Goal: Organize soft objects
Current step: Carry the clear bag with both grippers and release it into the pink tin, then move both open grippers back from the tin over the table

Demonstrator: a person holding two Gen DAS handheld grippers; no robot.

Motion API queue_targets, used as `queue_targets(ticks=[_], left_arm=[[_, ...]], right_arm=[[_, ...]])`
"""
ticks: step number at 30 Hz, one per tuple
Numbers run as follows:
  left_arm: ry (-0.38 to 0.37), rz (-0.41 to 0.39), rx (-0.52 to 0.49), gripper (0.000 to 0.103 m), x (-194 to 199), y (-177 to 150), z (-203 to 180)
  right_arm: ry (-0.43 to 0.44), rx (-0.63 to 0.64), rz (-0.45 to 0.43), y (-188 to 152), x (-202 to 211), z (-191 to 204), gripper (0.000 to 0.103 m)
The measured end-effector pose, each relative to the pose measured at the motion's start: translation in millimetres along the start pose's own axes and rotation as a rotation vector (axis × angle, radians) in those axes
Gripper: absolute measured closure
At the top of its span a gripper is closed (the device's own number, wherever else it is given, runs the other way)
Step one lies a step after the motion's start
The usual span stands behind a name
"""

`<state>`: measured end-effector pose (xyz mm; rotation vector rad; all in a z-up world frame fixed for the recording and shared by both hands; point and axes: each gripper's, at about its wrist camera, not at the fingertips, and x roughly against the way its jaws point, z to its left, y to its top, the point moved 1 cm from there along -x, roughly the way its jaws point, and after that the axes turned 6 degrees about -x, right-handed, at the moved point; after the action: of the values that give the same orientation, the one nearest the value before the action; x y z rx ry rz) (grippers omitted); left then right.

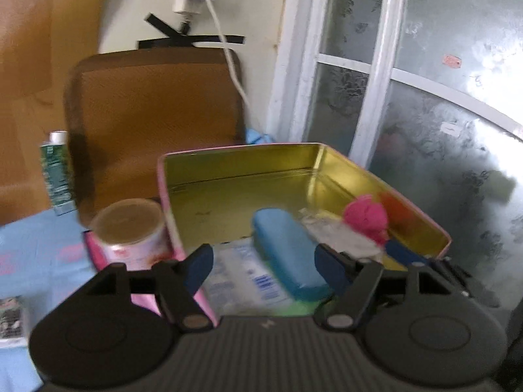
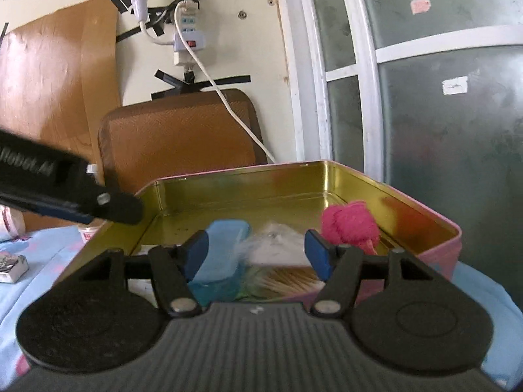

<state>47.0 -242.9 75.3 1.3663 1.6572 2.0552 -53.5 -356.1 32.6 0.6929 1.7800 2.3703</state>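
An open pink tin (image 1: 421,215) (image 2: 434,222) with a gold inside holds the soft things. In it lie a blue sponge (image 1: 287,251) (image 2: 222,248), a pink yarn ball (image 1: 366,217) (image 2: 349,225), a clear crumpled bag (image 1: 340,232) (image 2: 278,245) and a white printed packet (image 1: 245,281). My left gripper (image 1: 264,266) hangs open over the tin's near edge, with the sponge below and between its fingers, not gripped. My right gripper (image 2: 256,254) is open over the near edge too, holding nothing. The left gripper (image 2: 127,210) reaches in from the left in the right wrist view.
A pack of cotton swabs (image 2: 287,281) lies at the tin's near side. A lidded can (image 1: 130,228), a green tube (image 1: 55,176) and a small box (image 2: 13,264) stand left of the tin on a blue cloth (image 1: 39,248). A brown cushion (image 1: 157,114), a white cable (image 2: 235,117) and a window frame (image 1: 376,75) are behind.
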Motion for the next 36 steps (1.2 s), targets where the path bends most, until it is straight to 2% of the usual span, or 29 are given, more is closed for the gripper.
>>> queue_targets(ticks=[4,10,19,23,28,34,36], left_arm=[[0.032,0.001,0.041,0.032,18,-15,20],[0.124,-0.005,0.086,0.029,52,-47,55],[0.312,0.069,0.189,0.028,79,-105,117],[0.376,0.085,0.218,0.028,88,-122,136],[0.42,0.088,0.244,0.028,97,-136,152],[0.403,0.069,0.222,0.025,95,-143,150],[0.405,0.071,0.206,0.025,92,-145,147]], right_arm=[[0.037,-0.008,-0.018,-3,15,10,0.036],[0.111,0.019,-0.026,1,24,42,0.036],[0.278,0.093,0.015,-17,47,104,0.036],[0.339,0.155,0.06,-31,50,132,0.036],[0.338,0.183,0.094,-40,44,148,0.036],[0.238,0.165,0.027,-41,46,143,0.035],[0.236,0.152,0.022,-42,46,140,0.035]])
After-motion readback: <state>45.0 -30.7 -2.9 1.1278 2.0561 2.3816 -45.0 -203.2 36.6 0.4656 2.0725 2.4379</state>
